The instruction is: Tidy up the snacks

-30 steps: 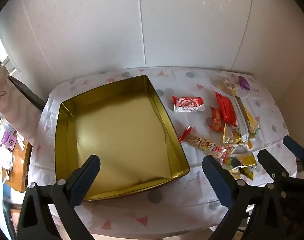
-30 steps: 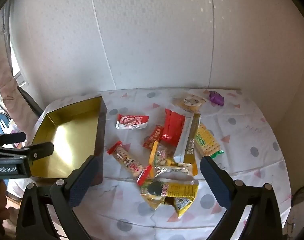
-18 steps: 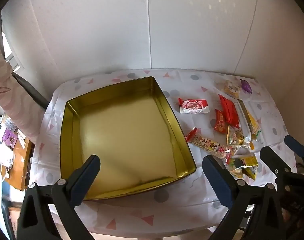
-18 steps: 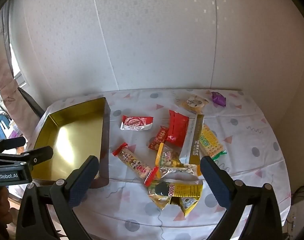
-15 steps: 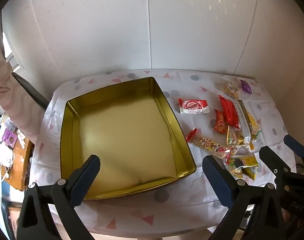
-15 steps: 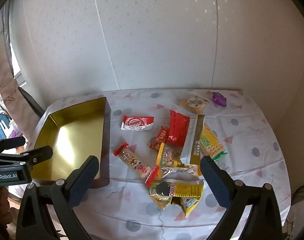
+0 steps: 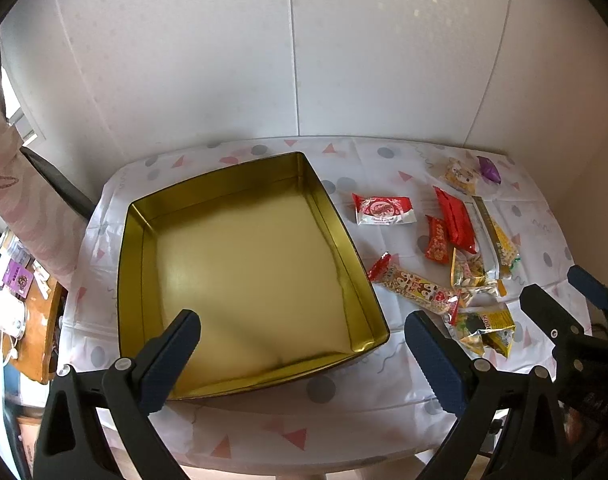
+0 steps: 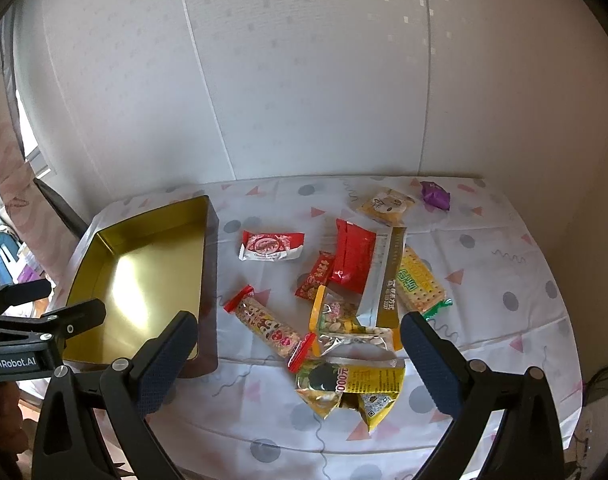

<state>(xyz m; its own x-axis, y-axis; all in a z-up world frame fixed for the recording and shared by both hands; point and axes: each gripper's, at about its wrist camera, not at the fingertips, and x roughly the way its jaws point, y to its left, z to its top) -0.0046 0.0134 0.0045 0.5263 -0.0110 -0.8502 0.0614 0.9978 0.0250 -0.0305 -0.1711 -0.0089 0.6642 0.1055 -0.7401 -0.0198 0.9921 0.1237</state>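
My left gripper (image 7: pixel 301 354) and right gripper (image 8: pixel 297 356) both hang wide open, holding nothing. The snacks (image 8: pixel 356 292) lie on the tablecloth (image 8: pixel 484 264), just right of my gold tin (image 7: pixel 131 264).

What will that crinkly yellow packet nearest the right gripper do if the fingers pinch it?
The yellow packet looks like creased, shiny foil, so it would probably flop and crumple rather than stay stiff. Its glossy skin may slip between the pads. It lies flat on the tablecloth, overlapped by a clear nut bag, which might get dragged along.
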